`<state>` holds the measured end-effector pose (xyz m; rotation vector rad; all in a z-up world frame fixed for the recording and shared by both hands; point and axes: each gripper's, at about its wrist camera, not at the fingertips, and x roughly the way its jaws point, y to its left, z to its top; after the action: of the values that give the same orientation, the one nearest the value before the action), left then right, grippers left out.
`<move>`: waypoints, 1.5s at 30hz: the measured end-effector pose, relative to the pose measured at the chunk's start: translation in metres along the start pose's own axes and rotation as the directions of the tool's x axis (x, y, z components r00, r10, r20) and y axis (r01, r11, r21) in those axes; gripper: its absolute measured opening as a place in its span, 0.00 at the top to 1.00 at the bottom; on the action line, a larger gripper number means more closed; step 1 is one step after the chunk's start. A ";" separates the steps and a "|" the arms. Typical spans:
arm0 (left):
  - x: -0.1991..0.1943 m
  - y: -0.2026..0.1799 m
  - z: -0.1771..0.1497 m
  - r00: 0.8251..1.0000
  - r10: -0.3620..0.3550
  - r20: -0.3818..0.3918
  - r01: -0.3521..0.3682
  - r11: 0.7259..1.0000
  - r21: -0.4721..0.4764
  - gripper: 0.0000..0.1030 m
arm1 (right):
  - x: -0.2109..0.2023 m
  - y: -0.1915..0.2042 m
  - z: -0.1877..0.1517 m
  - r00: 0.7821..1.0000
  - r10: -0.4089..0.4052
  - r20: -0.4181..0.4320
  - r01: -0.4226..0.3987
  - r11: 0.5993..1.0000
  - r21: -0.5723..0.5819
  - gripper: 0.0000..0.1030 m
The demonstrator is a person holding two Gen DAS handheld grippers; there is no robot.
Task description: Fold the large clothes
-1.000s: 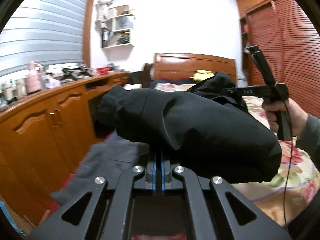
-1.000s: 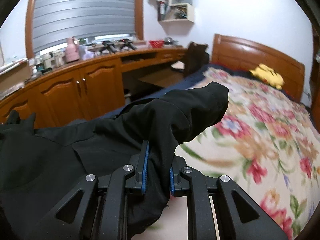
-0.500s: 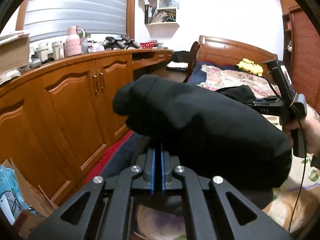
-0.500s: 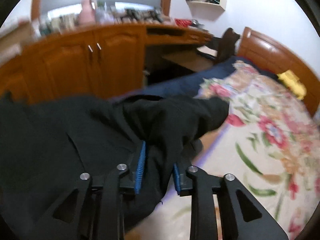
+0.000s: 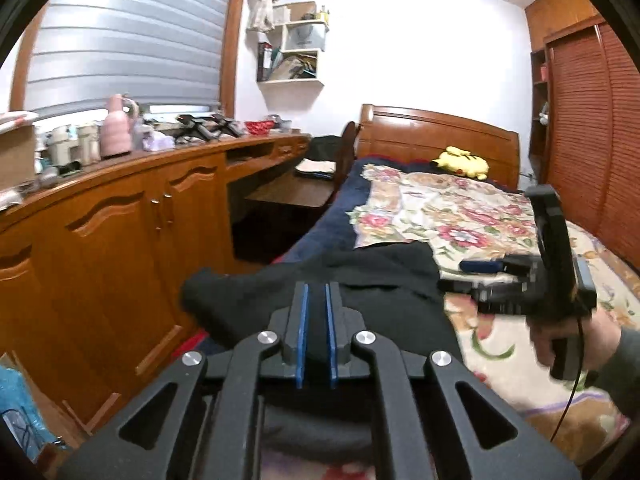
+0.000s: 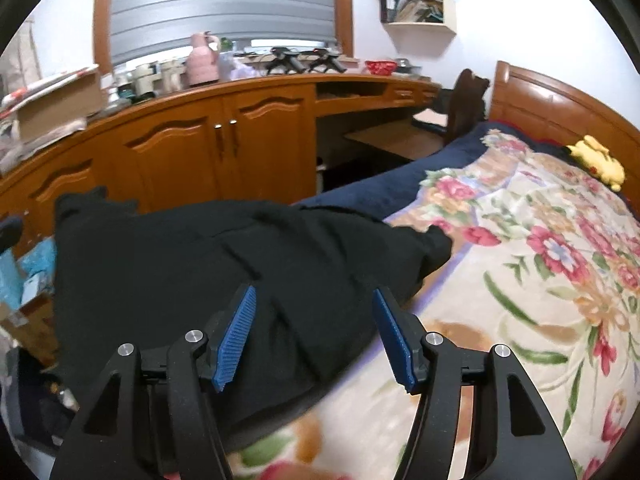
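A large black garment (image 5: 320, 284) lies folded on the left edge of the flowered bed; it also shows in the right wrist view (image 6: 224, 256). My left gripper (image 5: 316, 300) is nearly shut, with dark cloth between its blue pads. My right gripper (image 6: 314, 304) is open and empty just above the garment's near part. In the left wrist view the right gripper (image 5: 480, 270) shows blurred at the right, held by a hand, beside the garment's right edge.
The bed carries a flowered blanket (image 6: 540, 280) and a yellow plush toy (image 5: 462, 162) by the wooden headboard (image 5: 436, 136). A wooden cabinet run with a cluttered top (image 5: 120, 208) lines the left side. Boxes and blue bags (image 6: 28, 280) lie on the floor.
Both grippers came down and laid the lifted garment onto the bed edge. My right gripper opened and let go of the cloth. The left gripper's pads stand slightly wider apart.
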<state>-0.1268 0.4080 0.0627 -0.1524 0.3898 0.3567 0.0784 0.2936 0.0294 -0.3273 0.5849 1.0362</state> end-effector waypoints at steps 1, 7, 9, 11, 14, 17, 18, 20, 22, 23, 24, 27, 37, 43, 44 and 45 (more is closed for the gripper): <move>0.005 -0.001 0.003 1.000 -0.007 -0.011 0.007 1.000 0.001 0.94 | -0.003 0.005 -0.003 1.000 0.012 0.006 -0.012 1.000 -0.013 0.40; 0.044 0.002 -0.001 0.991 0.070 -0.118 -0.066 0.997 0.037 0.94 | -0.015 0.038 -0.012 0.992 0.122 0.009 -0.121 0.990 -0.068 0.40; 0.056 0.012 -0.017 0.980 0.100 -0.174 -0.095 0.995 0.036 0.95 | -0.016 0.050 -0.014 0.989 0.150 0.012 -0.149 0.985 -0.083 0.40; 0.063 0.015 -0.034 0.969 0.121 -0.217 -0.114 0.993 0.042 0.95 | -0.014 0.060 -0.017 0.982 0.187 0.013 -0.185 0.979 -0.088 0.40; 0.071 0.017 -0.053 0.958 0.137 -0.254 -0.128 0.991 0.049 0.95 | -0.002 0.072 -0.025 0.979 0.202 -0.002 -0.202 0.976 -0.085 0.40; 0.071 0.016 -0.065 0.957 0.136 -0.255 -0.128 0.991 0.046 0.95 | 0.016 0.079 -0.037 0.980 0.195 -0.032 -0.197 0.978 -0.066 0.39; 0.071 0.016 -0.068 0.958 0.133 -0.254 -0.126 0.991 0.043 0.95 | 0.020 0.081 -0.040 0.982 0.183 -0.040 -0.185 0.980 -0.070 0.40; 0.069 0.016 -0.069 0.961 0.122 -0.247 -0.118 0.993 0.031 0.95 | 0.026 0.085 -0.044 0.986 0.153 -0.061 -0.158 0.983 -0.094 0.40; 0.066 0.017 -0.068 0.964 0.114 -0.240 -0.112 0.993 0.018 0.95 | 0.029 0.089 -0.047 0.989 0.129 -0.071 -0.136 0.985 -0.107 0.40; 0.062 0.015 -0.067 0.968 0.109 -0.227 -0.109 0.994 0.010 0.95 | 0.029 0.089 -0.047 0.989 0.126 -0.073 -0.134 0.986 -0.104 0.40; 0.060 0.016 -0.064 0.970 0.106 -0.220 -0.107 0.994 0.006 0.95 | 0.028 0.087 -0.046 0.990 0.125 -0.072 -0.132 0.986 -0.098 0.40; 0.052 0.013 -0.061 0.973 0.114 -0.198 -0.116 0.993 0.003 0.94 | 0.019 0.082 -0.045 0.991 0.117 -0.058 -0.121 0.990 -0.078 0.41; 0.014 -0.011 -0.042 0.980 0.098 -0.171 -0.103 0.994 -0.023 0.76 | -0.052 0.070 -0.050 0.998 0.060 0.030 -0.058 0.995 -0.076 0.41; -0.006 -0.043 -0.033 0.989 0.051 -0.137 -0.053 0.999 -0.012 0.66 | -0.097 0.048 -0.064 0.997 0.033 0.074 -0.029 0.999 -0.045 0.40; -0.008 -0.048 -0.032 0.990 0.045 -0.134 -0.047 0.999 -0.008 0.65 | -0.102 0.045 -0.066 0.997 0.027 0.077 -0.024 0.999 -0.041 0.40; -0.010 -0.053 -0.031 0.990 0.040 -0.132 -0.041 0.999 -0.004 0.65 | -0.109 0.040 -0.069 0.997 0.018 0.081 -0.015 0.999 -0.036 0.40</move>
<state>-0.1267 0.3489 0.0428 -0.1750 0.5228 0.3894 -0.0185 0.1992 0.0396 -0.3104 0.4977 1.0718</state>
